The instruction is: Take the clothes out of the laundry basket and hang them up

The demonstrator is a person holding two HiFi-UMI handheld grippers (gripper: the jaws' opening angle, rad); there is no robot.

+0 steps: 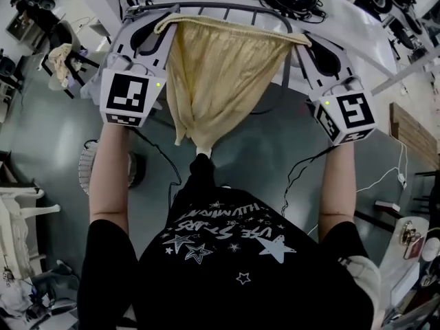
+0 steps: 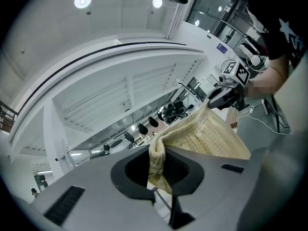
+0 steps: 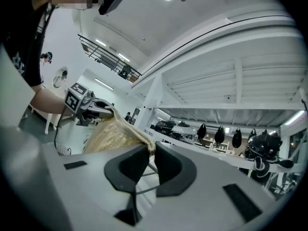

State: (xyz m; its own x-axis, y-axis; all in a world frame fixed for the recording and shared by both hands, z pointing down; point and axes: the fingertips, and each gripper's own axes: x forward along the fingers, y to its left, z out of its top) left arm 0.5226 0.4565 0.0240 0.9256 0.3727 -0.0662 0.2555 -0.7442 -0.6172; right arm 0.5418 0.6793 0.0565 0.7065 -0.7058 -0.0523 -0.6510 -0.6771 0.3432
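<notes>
A pale yellow garment [image 1: 206,74] hangs spread out by its top edge between my two grippers, held in front of me at chest height. My left gripper [image 1: 163,26] is shut on the left corner of that edge, and the cloth [image 2: 211,134] bunches between its dark pads [image 2: 130,170]. The right gripper [image 1: 302,41] is shut on the other corner. In the right gripper view the fabric [image 3: 113,134] runs from its jaws across to the left gripper [image 3: 91,107]. The garment's lower part tapers down towards the floor.
A grey metal rail [image 1: 227,7] of a rack runs just beyond the garment. A white wire basket [image 1: 84,170] sits on the floor behind my left forearm. A chair with a cloth [image 1: 62,60] stands far left, and a wooden board [image 1: 412,133] is at the right. Cables trail over the grey floor.
</notes>
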